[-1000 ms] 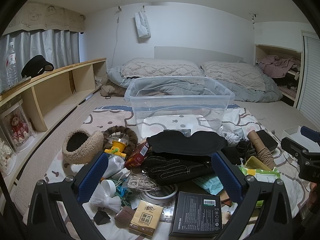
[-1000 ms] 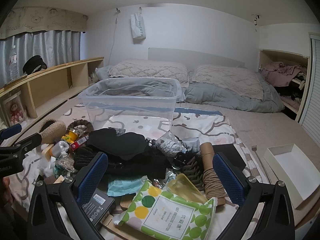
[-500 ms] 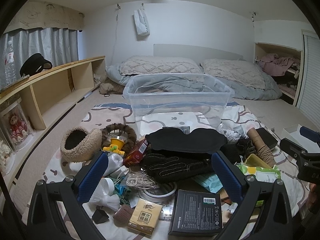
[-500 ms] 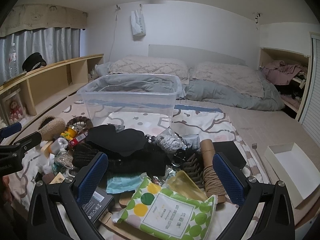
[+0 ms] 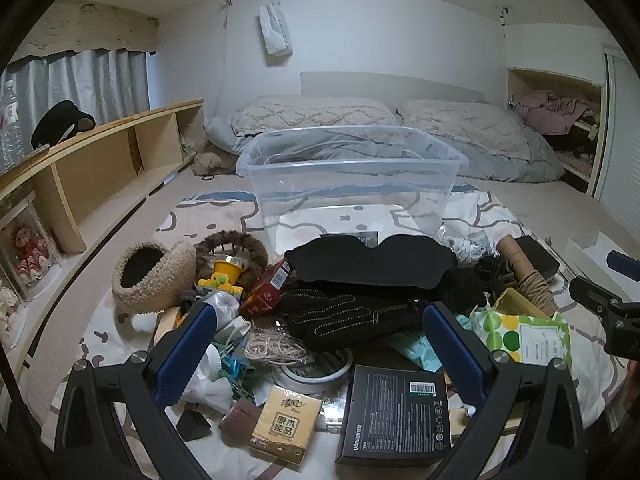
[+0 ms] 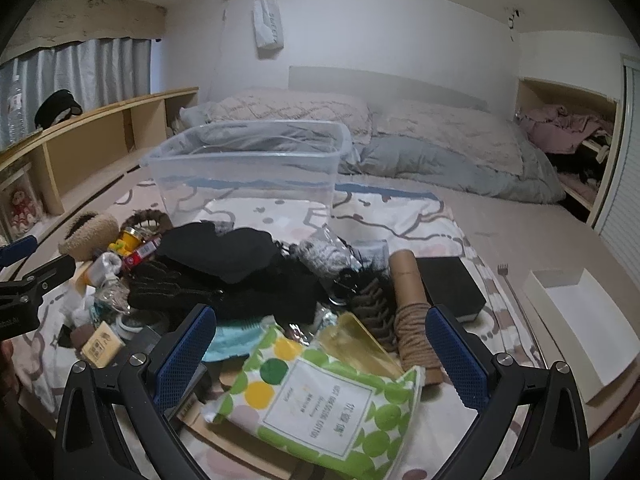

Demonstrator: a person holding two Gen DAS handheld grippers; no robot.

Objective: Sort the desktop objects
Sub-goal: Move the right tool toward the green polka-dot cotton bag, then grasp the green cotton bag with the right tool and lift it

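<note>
One clear plastic bin, two pillows, one black box, one tissue pack, one green-dotted wipes pack, one twine spool, one white tray.

white wall, grey curtains, wooden shelf, two pillows

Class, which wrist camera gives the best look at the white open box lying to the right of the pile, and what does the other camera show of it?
The right wrist view: the white open box shows its whole interior and rim. The left wrist view catches only part of it at the right edge, behind the right gripper.
</note>
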